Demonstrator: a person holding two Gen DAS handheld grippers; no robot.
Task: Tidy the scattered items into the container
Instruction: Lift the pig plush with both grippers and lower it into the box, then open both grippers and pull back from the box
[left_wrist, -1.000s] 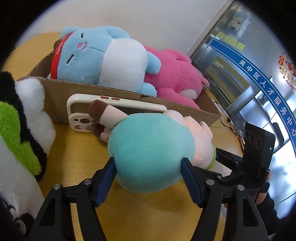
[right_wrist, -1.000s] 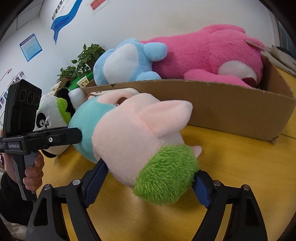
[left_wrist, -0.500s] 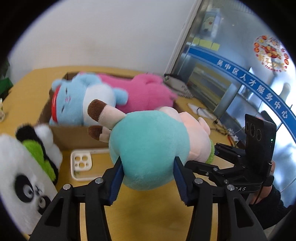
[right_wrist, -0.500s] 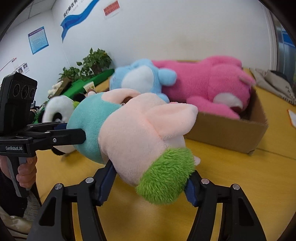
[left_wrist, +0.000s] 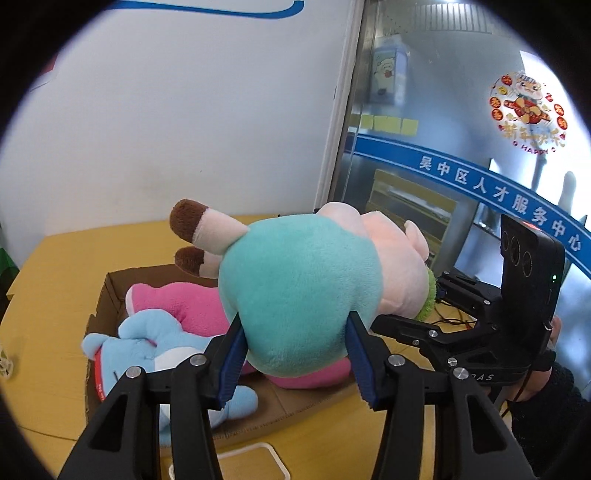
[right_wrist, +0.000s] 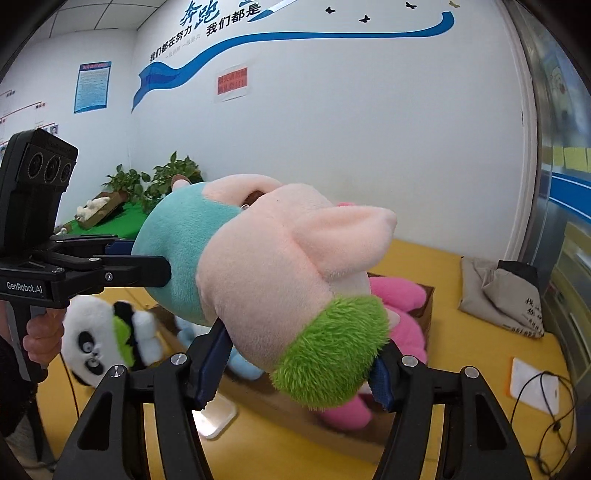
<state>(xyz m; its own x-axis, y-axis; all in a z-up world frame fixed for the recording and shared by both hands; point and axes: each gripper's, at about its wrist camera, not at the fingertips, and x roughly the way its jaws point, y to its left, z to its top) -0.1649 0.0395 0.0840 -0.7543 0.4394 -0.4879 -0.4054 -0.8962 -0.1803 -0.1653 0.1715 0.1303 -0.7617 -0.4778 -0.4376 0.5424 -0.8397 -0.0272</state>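
Left wrist view: we hold the pig plush (left_wrist: 303, 291) in both grippers, clear above the box (left_wrist: 107, 295). Left gripper (left_wrist: 295, 354): jaws partly closed, pads pressed into the teal body. Right gripper (right_wrist: 295, 365): jaws partly closed on the head by the green tuft. Long axis: runs gripper to gripper, roughly level, legs pointing away from our right hand. Relation: the plush hangs over the box's near part, so we judge the next move to be straight down. Box contents: pink plush (left_wrist: 177, 306), blue plush (left_wrist: 147, 347). On the bench (left_wrist: 66, 258) beside the box: panda plush (right_wrist: 107, 339), phone case (right_wrist: 218, 413).
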